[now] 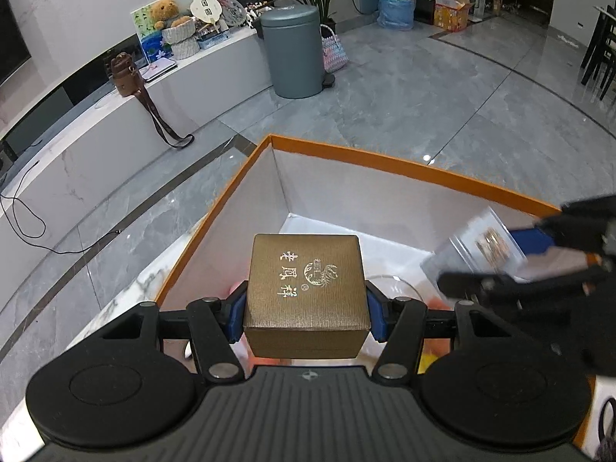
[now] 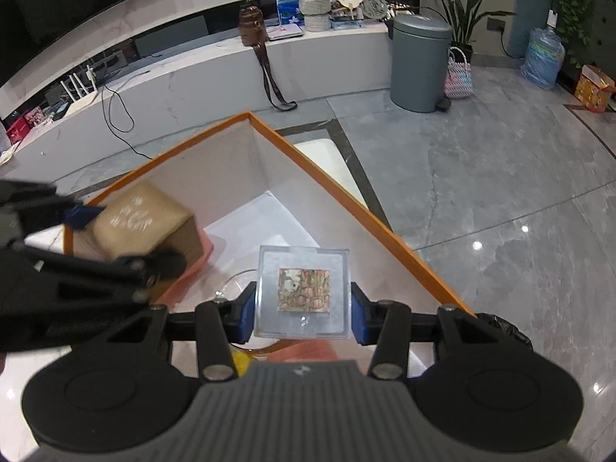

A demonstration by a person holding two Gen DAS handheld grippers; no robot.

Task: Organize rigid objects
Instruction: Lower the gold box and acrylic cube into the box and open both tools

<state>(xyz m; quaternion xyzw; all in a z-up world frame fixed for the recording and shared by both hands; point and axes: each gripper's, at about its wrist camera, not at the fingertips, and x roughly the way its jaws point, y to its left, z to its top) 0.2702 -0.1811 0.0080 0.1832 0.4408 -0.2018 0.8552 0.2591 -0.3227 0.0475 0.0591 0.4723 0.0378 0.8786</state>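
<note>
Where the left wrist view looks down, one brown gift box is pinched between the blue pads of the left gripper, lid up, its gold lettering running away from the camera; it is held above the open orange-rimmed carton. At right, one clear case is seen tilted in the right gripper.

In the right wrist view, the single clear case is clamped flat between the right gripper pads, picture side up, over the carton. The brown box is seen at left in the left gripper.
</note>
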